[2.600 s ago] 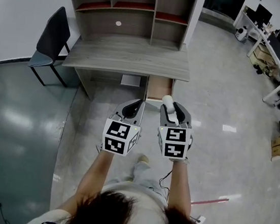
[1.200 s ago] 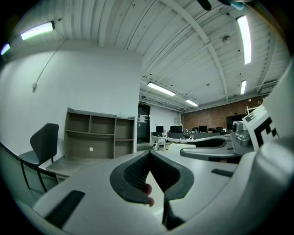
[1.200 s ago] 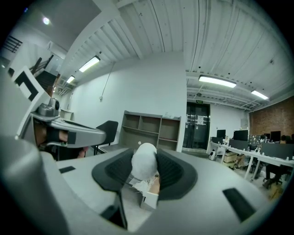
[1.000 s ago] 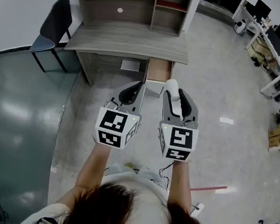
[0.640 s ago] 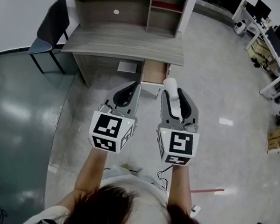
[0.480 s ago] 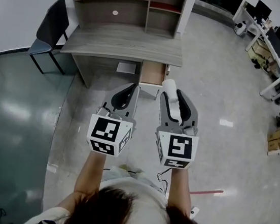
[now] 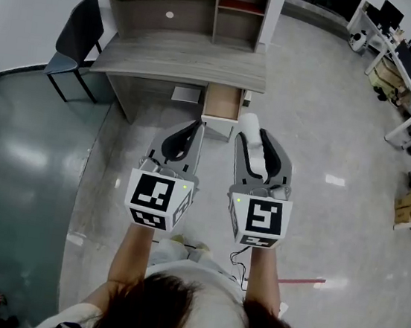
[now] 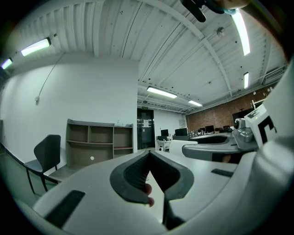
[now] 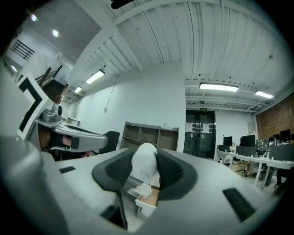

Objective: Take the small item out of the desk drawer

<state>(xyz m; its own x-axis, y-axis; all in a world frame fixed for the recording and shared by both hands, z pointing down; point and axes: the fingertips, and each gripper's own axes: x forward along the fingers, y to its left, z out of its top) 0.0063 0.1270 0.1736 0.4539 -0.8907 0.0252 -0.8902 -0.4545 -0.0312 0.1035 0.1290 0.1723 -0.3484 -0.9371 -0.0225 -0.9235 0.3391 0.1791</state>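
Drawn back a little toward the person since the earliest frame, both grippers hover over the floor in front of the desk (image 7: 181, 62). The right gripper (image 7: 254, 134) has its fingers (image 9: 172, 172) clamped on the small white item (image 9: 144, 166), which is clear of the open drawer (image 7: 221, 107) at its 10 o'clock. At 9 o'clock of it, the left gripper (image 8: 149, 156) has its fingers pressed together at the tips with nothing between them.

Bare floor (image 7: 307, 135) before open drawer (image 7: 222, 103), desk (image 7: 181, 60) overhanging it, chair (image 7: 80, 30) well left
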